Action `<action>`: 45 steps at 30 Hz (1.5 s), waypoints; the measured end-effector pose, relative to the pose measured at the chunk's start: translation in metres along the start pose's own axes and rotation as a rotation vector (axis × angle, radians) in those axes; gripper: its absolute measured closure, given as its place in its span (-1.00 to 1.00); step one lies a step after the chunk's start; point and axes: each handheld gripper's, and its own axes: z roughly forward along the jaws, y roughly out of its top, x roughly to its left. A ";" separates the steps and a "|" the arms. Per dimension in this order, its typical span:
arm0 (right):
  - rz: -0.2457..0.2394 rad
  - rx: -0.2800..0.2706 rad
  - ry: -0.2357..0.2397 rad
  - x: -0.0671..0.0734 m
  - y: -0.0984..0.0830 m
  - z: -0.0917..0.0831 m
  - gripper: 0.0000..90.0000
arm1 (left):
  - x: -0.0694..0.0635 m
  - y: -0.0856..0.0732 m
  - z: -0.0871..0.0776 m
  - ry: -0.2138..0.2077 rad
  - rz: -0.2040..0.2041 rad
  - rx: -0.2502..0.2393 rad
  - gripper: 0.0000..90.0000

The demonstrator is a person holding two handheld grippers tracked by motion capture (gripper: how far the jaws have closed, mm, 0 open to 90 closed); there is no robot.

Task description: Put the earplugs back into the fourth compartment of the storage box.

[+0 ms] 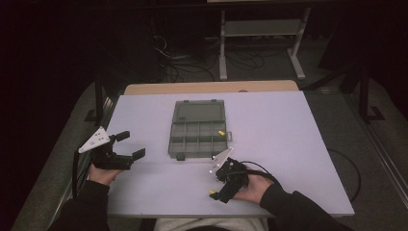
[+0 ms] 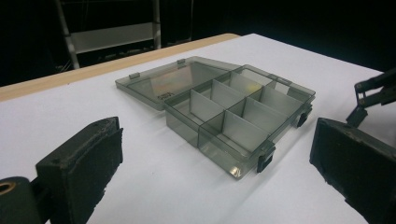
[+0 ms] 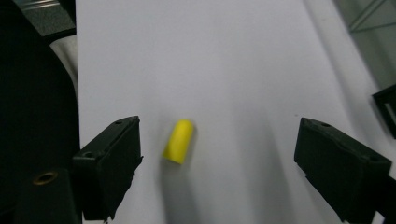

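Observation:
A grey see-through compartment box (image 1: 192, 142) lies open mid-table, its lid (image 1: 199, 111) folded flat behind it. One small yellow piece (image 1: 221, 133) rests in a right-hand compartment. My left gripper (image 1: 133, 144) is open to the left of the box, nothing between its jaws; in its own view the left gripper (image 2: 215, 154) faces the box (image 2: 243, 119) and lid (image 2: 170, 81). My right gripper (image 1: 216, 192) points toward the table's near edge, below the box. It is open in the right gripper view (image 3: 223, 144), with a yellow cylinder (image 3: 179, 141) lying on the table between the jaws, nearer the left one.
The white tabletop (image 1: 288, 144) has a wooden strip (image 1: 211, 87) along its far edge. A black cable (image 1: 269, 175) trails from the right gripper. Beyond the table are a metal stand (image 1: 260, 33) and floor cables. The other gripper's linkage (image 2: 373, 93) shows at the right edge.

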 end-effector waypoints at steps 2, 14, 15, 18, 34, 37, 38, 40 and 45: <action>-0.006 0.001 0.009 0.002 0.000 0.001 -0.57 | 0.000 0.000 0.000 0.000 0.001 0.001 -0.95; -0.060 0.014 0.034 0.011 0.004 0.005 0.19 | 0.000 0.000 0.000 0.000 0.000 0.002 -0.95; -0.061 0.019 0.038 0.012 0.004 0.006 0.28 | 0.000 0.000 0.000 0.000 0.000 0.002 -0.95; -0.088 0.030 0.035 0.013 0.004 0.007 0.56 | 0.000 0.000 0.000 0.000 0.000 0.002 -0.95; -0.091 0.012 0.039 0.011 0.008 -0.001 0.77 | 0.001 0.000 0.001 -0.001 -0.002 0.004 -0.95; -0.088 0.003 0.042 0.008 0.009 -0.004 0.77 | 0.001 0.000 0.001 -0.002 -0.002 0.004 -0.95; -0.086 0.001 0.041 0.007 0.010 -0.006 0.77 | 0.001 0.000 0.001 -0.002 -0.002 0.006 -0.95; -0.087 -0.003 0.038 0.006 0.011 -0.009 0.77 | 0.001 0.000 0.001 -0.002 -0.003 0.007 -0.95; -0.078 -0.036 0.026 0.001 0.016 -0.022 0.77 | 0.001 -0.001 0.001 -0.001 -0.004 0.009 -0.95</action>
